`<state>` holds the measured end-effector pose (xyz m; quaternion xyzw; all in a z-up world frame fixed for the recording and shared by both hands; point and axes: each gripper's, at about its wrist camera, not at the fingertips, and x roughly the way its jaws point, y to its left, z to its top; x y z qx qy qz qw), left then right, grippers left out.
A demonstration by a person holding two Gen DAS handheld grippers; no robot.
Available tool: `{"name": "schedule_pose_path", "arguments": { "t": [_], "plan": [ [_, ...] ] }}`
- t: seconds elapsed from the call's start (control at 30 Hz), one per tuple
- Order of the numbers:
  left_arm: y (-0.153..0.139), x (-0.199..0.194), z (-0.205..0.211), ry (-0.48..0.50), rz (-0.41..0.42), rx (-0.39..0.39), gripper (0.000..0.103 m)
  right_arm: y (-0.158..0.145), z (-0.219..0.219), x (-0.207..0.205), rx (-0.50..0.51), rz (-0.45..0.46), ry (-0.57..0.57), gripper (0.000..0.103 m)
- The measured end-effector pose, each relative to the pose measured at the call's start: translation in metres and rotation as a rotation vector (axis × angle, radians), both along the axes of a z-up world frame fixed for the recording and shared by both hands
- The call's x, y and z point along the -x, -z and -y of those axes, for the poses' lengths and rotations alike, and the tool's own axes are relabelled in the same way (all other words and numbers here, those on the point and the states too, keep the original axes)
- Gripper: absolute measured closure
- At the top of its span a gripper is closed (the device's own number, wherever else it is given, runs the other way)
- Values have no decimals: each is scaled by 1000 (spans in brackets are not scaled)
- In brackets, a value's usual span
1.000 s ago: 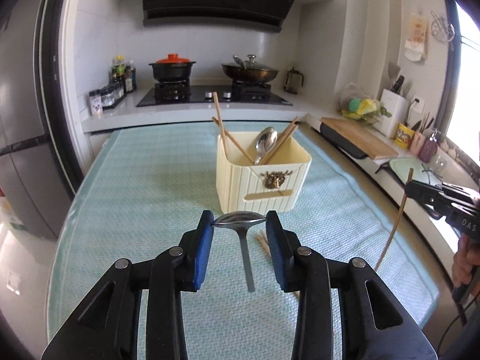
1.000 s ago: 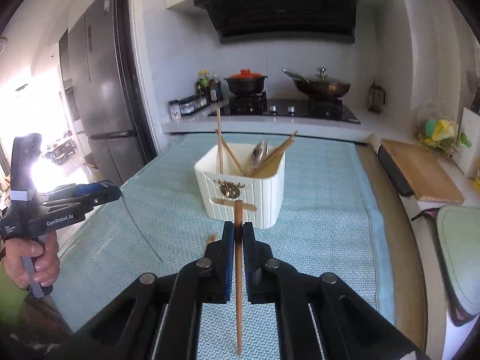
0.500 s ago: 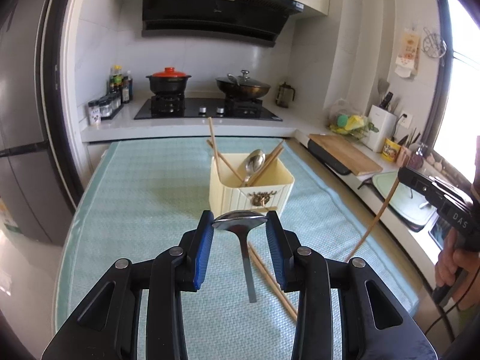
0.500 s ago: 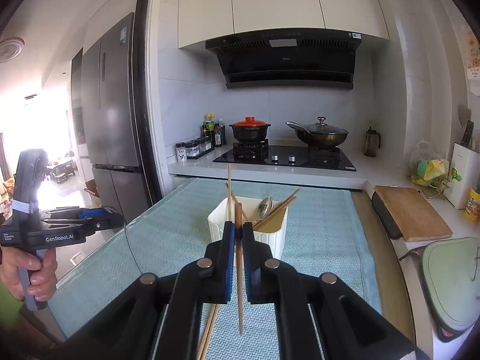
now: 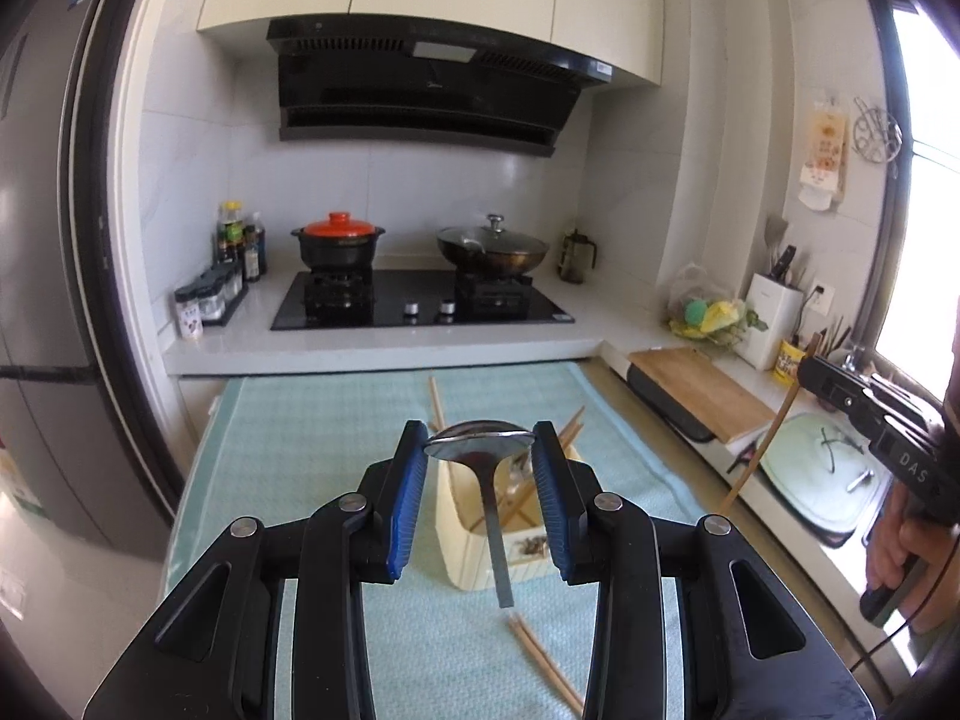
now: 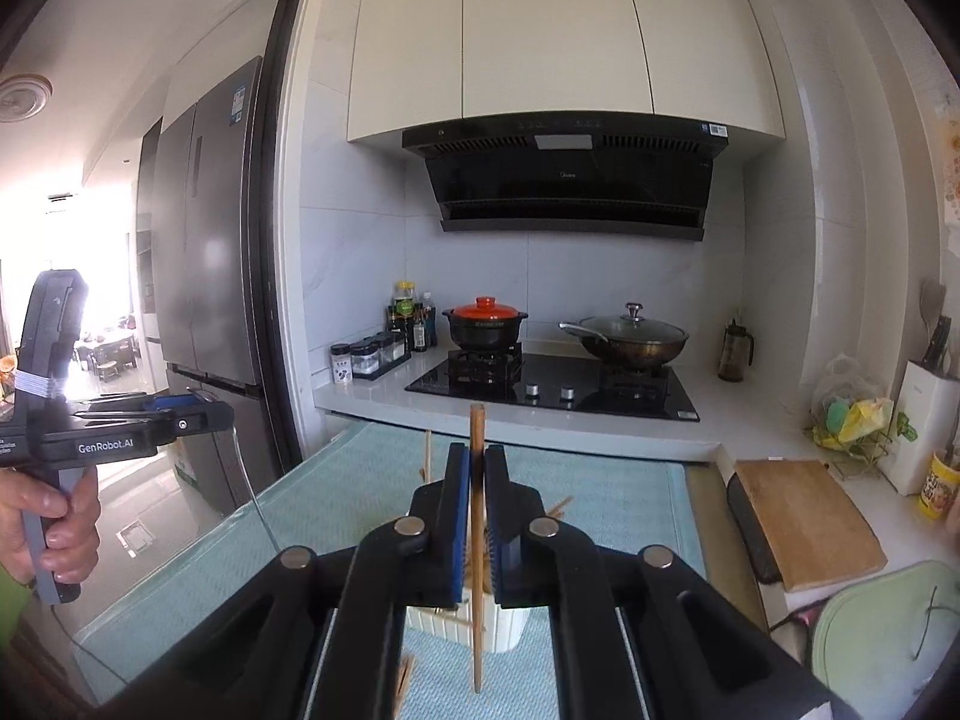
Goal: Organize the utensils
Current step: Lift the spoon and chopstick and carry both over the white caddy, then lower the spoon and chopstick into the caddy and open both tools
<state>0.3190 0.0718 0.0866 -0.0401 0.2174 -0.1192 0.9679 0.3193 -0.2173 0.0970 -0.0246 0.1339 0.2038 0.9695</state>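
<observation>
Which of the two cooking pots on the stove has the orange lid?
The black pot on the left burner; the wok on the right burner has a glass lid with a metal knob.

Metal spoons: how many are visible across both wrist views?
2. One shiny metal spoon is clamped by its bowl in the left gripper, handle hanging down. Another spoon stands in the cream ribbed utensil holder, mostly hidden; more could be concealed there.

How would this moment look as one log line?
left gripper: grips spoon | right gripper: grips chopstick | both above holder
</observation>
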Motion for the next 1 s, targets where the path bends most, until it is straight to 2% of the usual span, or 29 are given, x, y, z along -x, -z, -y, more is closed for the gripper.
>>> {"name": "schedule_pose_path", "arguments": {
  "t": [0.13,0.23,0.43,0.53,0.73,0.9,0.93,0.97,1.0],
  "plan": [
    [-10,-28,9,-7,34,-2,68,-20,-17,-30,9,47,-12,98],
    [-9,-51,19,-18,45,-19,68,-23,-30,-50,25,77,-21,98],
    [18,-97,36,-26,-10,-44,68,5,-48,-94,33,42,-57,98],
    [41,-117,42,-16,-72,-43,68,32,-55,-116,46,-27,-72,98],
    [88,-147,47,-12,-202,-59,68,93,-55,-156,33,-236,-68,98],
    [110,-163,52,-22,-273,-116,65,124,-48,-187,14,-375,-28,97],
    [110,-165,52,-37,-280,-126,65,126,-48,-193,22,-395,-13,89],
    [107,-167,50,-54,-281,-131,59,126,-46,-197,27,-404,4,81],
    [101,-165,46,-67,-275,-126,52,121,-45,-201,26,-400,16,64]
  ]
}}
